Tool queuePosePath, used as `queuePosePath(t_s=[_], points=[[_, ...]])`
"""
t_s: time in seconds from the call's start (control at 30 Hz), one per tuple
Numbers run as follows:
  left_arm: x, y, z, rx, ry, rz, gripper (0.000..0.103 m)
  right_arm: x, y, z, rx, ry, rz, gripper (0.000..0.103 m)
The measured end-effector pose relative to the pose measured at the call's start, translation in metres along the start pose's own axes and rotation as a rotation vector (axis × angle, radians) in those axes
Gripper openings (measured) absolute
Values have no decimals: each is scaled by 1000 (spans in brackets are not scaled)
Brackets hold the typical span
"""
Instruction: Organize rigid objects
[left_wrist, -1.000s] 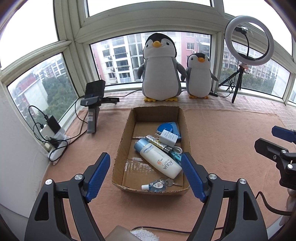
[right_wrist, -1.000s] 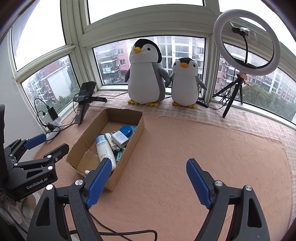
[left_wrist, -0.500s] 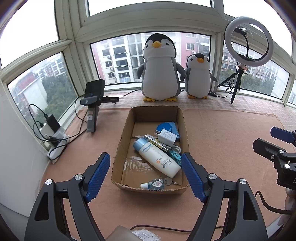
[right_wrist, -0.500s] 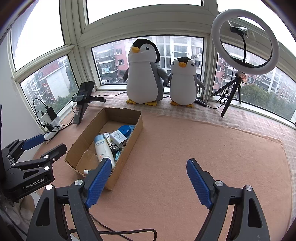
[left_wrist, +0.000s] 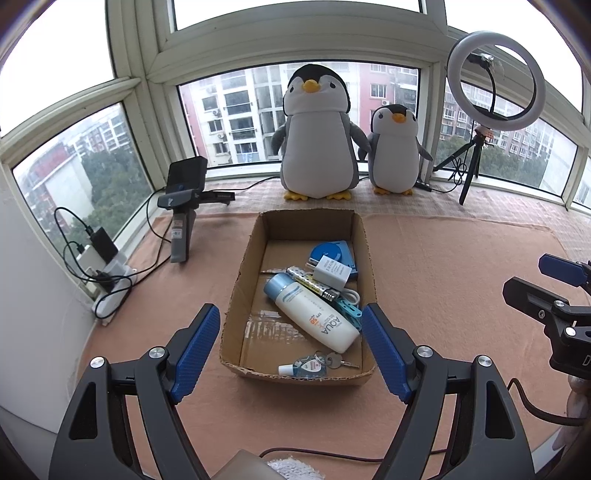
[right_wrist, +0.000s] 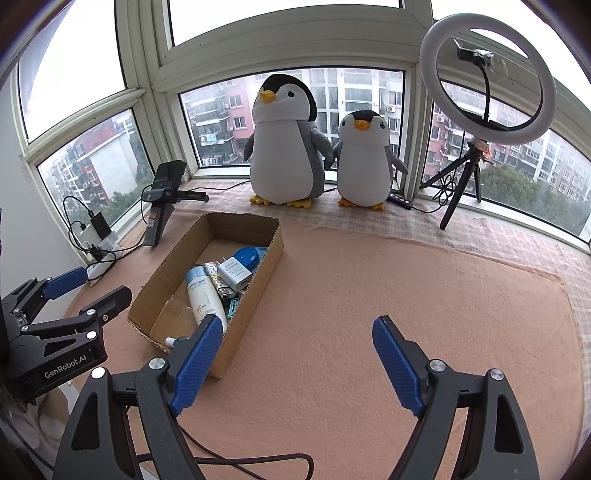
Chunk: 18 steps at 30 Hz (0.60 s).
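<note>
An open cardboard box (left_wrist: 242, 273) (right_wrist: 271, 251) sits on the pink cloth. Inside lie a white and blue AQUA bottle (left_wrist: 314, 314) (right_wrist: 203, 291), a white charger (left_wrist: 330, 272) (right_wrist: 236, 272), a blue round case (left_wrist: 332, 251) (right_wrist: 248, 254), a patterned tube (left_wrist: 310, 282), a light blue clip (left_wrist: 349, 312) and a small sanitizer with keys (left_wrist: 308, 366). My left gripper (left_wrist: 291, 349) hovers open just before the box's near wall, holding nothing. To the right of the box, my right gripper (right_wrist: 299, 363) is open over bare cloth, also holding nothing.
Two plush penguins (left_wrist: 317, 136) (left_wrist: 393, 149) stand on the sill behind the box. A ring light on a tripod (left_wrist: 495, 81) is at the back right. At the left are a phone stand (left_wrist: 183, 206), a power strip and cables (left_wrist: 107, 266). The cloth (right_wrist: 406, 295) spreads wide to the right.
Both grippers have drawn back slightly from the box and stayed open. Nothing in the box has moved.
</note>
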<state>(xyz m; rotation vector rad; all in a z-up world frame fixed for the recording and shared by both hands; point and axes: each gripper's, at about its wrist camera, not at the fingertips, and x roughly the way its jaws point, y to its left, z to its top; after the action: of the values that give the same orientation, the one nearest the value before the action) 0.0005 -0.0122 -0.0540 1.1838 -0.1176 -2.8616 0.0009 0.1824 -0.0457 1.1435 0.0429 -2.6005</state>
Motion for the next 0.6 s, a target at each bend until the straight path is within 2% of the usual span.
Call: queuePosePath(t_s=[0.6], points=[[0,1,-1,-3,3,1,79,3,0,-1,-1,6,2,80]])
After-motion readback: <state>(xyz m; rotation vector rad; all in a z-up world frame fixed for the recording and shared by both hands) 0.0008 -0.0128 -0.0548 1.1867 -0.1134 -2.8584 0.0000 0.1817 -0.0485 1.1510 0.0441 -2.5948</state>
